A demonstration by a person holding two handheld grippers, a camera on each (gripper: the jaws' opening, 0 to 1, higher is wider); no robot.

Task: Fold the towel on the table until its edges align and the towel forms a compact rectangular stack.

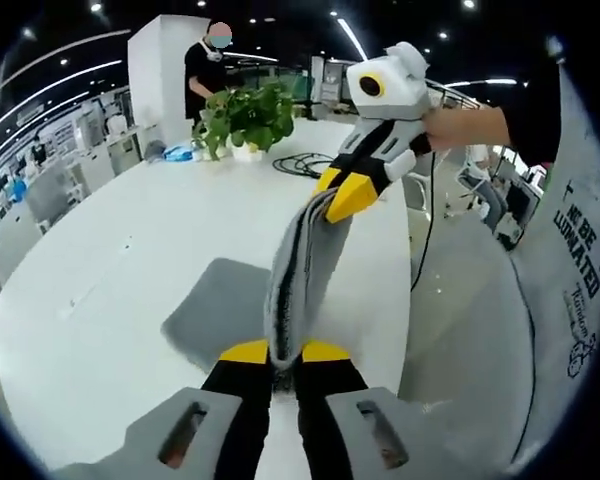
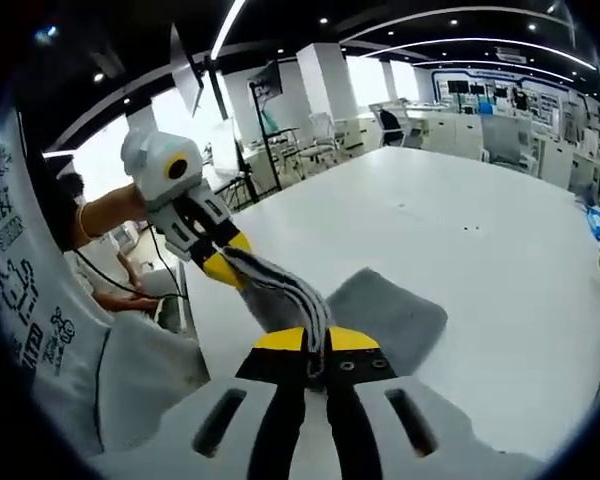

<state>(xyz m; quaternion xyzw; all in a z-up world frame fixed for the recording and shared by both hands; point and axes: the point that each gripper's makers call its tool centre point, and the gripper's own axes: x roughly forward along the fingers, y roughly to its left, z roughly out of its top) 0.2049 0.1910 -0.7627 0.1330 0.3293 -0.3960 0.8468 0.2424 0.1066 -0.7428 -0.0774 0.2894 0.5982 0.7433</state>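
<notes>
- One grey striped cloth towel [image 1: 302, 270] is held up between the two grippers, bunched into a hanging band; its lower part [image 2: 390, 310] lies flat on the white worktop [image 1: 110, 300].
- The left gripper [image 1: 285, 352], black with yellow tips, has its jaws clamped together on one end of the towel; the cloth between the tips hides the gap.
- The right gripper [image 1: 342, 195] comes into the left gripper view from the right, pinched shut on the towel's other end, held by a person's hand [image 1: 465, 127].
- In the right gripper view, the right gripper [image 2: 316, 340] is closed on the bunched towel, and the left gripper [image 2: 223, 262] appears beyond, also clamped on it.
- How many layers the towel has is hard to make out in the bunched part.
- One green potted plant [image 1: 248, 118] stands at the far end of the worktop, with a coiled black cable [image 1: 302, 163] beside it.
- A person in black [image 1: 208, 75] stands behind the plant, partly hidden by its leaves.
</notes>
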